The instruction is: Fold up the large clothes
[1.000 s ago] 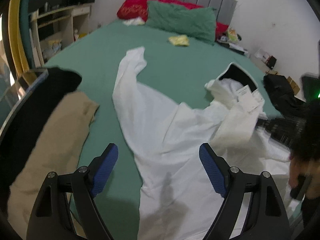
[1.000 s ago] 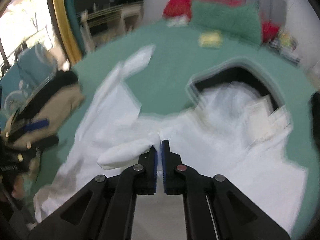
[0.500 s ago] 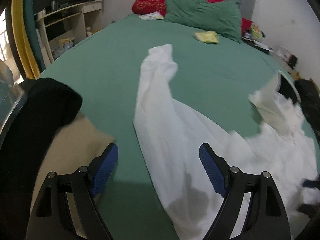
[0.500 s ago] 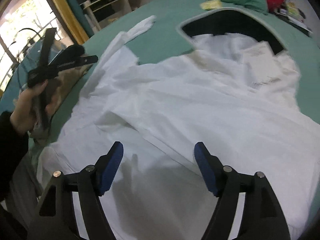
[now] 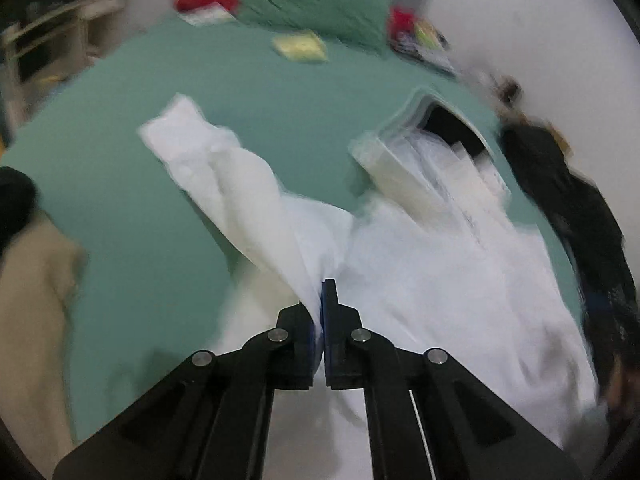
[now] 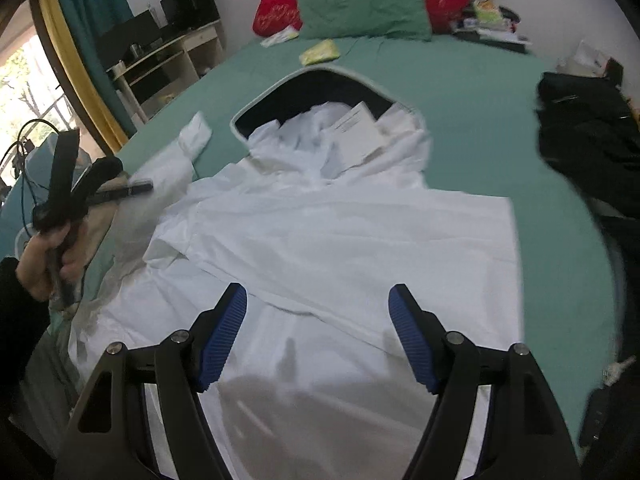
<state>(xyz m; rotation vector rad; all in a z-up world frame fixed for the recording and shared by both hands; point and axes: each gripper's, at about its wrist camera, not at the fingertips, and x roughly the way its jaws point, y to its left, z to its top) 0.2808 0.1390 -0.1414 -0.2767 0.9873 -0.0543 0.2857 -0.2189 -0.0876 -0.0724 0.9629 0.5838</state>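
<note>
Left gripper (image 5: 322, 312) fingers clamped on white garment (image 6: 340, 240) sleeve — carry it toward 3 o'clock, keep taut. Right gripper (image 6: 318, 334) fingers spread wide, empty.

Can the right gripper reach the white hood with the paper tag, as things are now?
Probably yes. The right gripper is open and empty above the garment, and the hood lies straight ahead with only flat cloth between. The left gripper stands off to the side.
</note>
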